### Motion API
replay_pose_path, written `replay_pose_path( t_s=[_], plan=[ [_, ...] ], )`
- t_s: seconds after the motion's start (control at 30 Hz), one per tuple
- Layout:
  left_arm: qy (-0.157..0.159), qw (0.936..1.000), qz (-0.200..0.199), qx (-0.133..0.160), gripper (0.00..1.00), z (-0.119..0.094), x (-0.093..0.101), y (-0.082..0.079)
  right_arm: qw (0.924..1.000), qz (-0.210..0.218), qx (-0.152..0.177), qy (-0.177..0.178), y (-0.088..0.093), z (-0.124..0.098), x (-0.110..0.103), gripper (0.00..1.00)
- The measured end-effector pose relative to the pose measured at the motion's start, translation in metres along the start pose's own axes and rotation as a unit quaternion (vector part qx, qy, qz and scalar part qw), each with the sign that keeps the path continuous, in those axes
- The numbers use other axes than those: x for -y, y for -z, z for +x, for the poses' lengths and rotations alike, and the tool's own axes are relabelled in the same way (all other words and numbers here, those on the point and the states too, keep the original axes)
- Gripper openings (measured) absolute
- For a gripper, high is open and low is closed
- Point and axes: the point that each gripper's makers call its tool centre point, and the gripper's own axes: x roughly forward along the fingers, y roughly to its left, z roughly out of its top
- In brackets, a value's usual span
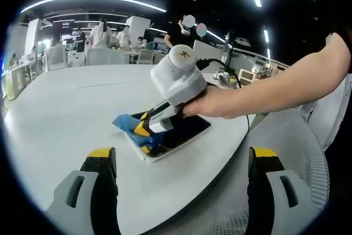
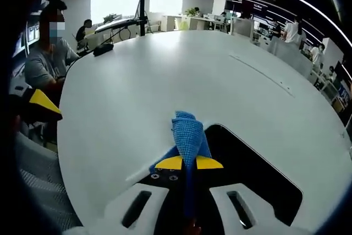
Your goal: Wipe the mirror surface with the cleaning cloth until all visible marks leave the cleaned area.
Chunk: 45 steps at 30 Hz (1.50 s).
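No text, label, brand, number or sign can be read in either view; a red-lit sign (image 1: 64,23) high on the far office wall in the left gripper view is too small and blurred to make out.

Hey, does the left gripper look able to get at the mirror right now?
Probably yes. The left gripper is open with bare table between it and the mirror. The right gripper, shut on the blue cloth, covers the mirror's far part, leaving the near edge free.
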Motion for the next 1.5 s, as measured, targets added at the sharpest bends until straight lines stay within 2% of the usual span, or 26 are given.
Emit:
replay_pose_path(
  t_s=[0.77,1.2,1.37,1.5],
  plan=[
    [0.000,1.0000,0.004,-0.002,0.99,0.000,0.001,0.001,0.9997,-0.019,0.011,-0.004,0.002,-0.002,0.000,0.00],
    [0.008,0.9999,-0.002,-0.007,0.98,0.001,0.003,0.002,0.9997,-0.018,0.012,0.012,0.012,-0.011,0.014,0.00],
    [0.003,1.0000,0.004,-0.002,0.98,0.001,0.002,-0.001,0.9997,-0.012,0.011,0.016,0.017,-0.016,0.022,0.00],
    [0.002,0.9999,0.009,-0.009,0.98,0.002,0.002,0.001,0.9997,-0.007,0.010,0.020,0.022,-0.019,0.027,0.00]
  ],
)
